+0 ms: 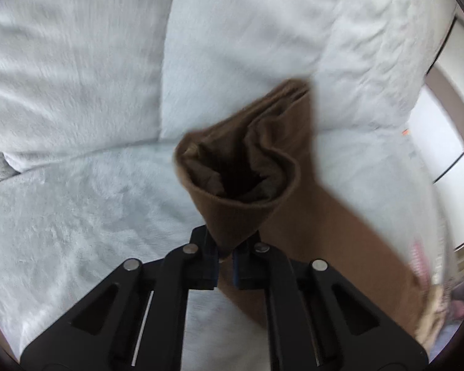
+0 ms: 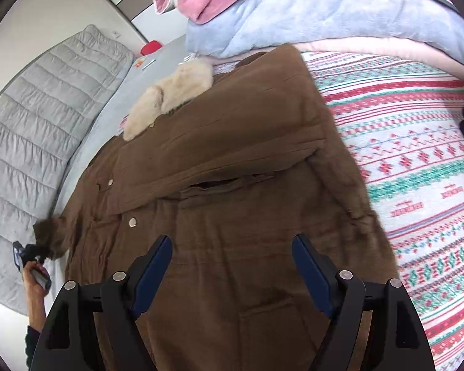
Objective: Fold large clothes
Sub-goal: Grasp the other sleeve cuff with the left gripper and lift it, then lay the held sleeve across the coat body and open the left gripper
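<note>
A big brown coat (image 2: 232,185) lies flat on the bed (image 2: 417,170), on top of a blanket with red and green patterns. Its fluffy cream collar (image 2: 170,99) sits at the far end, near a pile of pink and blue blankets (image 2: 294,15), and its bottom edge is close to the right claw. So the coat's long side runs from near to far, with the neck pointing away. One sleeve (image 2: 219,154) is already laid across the chest, so the folding has begun. The other sleeve goes out to the left side. The left claw (image 1: 224,256) is pinched tight on the ribbed cuff (image 1: 238,210) of that sleeve, and the cuff's round opening faces the camera, with a pale grey padded cover (image 1: 77,92) behind it. In the right wrist view a hand (image 2: 34,281) holds that claw low on the left. The right claw (image 2: 232,266) is wide apart and holds nothing; it hangs over the lower part of the coat. I think this sleeve has yet to be laid across the coat. After that the body needs folding over too, so a lot is left to do.
</note>
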Tool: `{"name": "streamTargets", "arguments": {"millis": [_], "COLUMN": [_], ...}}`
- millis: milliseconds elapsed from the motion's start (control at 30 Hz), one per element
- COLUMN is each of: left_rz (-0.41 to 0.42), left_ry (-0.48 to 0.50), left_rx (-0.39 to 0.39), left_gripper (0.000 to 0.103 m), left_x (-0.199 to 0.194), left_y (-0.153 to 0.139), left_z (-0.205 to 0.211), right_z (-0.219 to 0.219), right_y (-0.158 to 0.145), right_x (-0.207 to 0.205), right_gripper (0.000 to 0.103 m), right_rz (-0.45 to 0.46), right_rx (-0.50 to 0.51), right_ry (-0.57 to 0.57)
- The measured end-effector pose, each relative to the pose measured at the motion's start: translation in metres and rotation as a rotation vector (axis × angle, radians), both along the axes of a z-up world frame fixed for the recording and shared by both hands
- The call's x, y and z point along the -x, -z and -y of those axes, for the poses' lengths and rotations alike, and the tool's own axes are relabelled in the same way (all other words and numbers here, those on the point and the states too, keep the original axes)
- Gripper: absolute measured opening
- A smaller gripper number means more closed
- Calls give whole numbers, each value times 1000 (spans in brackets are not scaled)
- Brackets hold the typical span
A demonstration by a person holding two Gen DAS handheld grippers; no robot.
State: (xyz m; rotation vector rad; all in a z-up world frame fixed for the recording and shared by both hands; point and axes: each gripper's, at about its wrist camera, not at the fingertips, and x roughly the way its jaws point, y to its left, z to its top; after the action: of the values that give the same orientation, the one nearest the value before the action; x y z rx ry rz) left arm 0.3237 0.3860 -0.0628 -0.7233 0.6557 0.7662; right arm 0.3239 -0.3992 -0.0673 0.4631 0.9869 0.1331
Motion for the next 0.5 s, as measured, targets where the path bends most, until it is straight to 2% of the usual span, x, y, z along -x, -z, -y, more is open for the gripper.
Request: {"name": "streamTargets", "arguments": {"millis": [67, 167, 300, 400, 500], "left_rz": [85, 170, 341, 445, 503], "left_ry": [28, 74, 162, 236, 316], "left_rx": [-42, -110, -115, -156, -204], "left_gripper": [7, 7, 7, 6, 6], "left_x": [10, 18, 35, 46, 37], "left_y": [-26, -57, -94, -122, -139], "left_z": [13, 36, 67, 98, 130], "right_z": [-6, -10, -4, 2, 5], "right_y": [1, 4, 5, 5, 7], "right_x": [0, 1, 3, 3, 3], "right_gripper": [81, 81, 81, 81, 81], "right_rz": [-3, -18, -23, -32, -40], "right_rx": [3, 15, 5, -24, -60], "right_ry": [-17, -32, -11, 10, 17]}}
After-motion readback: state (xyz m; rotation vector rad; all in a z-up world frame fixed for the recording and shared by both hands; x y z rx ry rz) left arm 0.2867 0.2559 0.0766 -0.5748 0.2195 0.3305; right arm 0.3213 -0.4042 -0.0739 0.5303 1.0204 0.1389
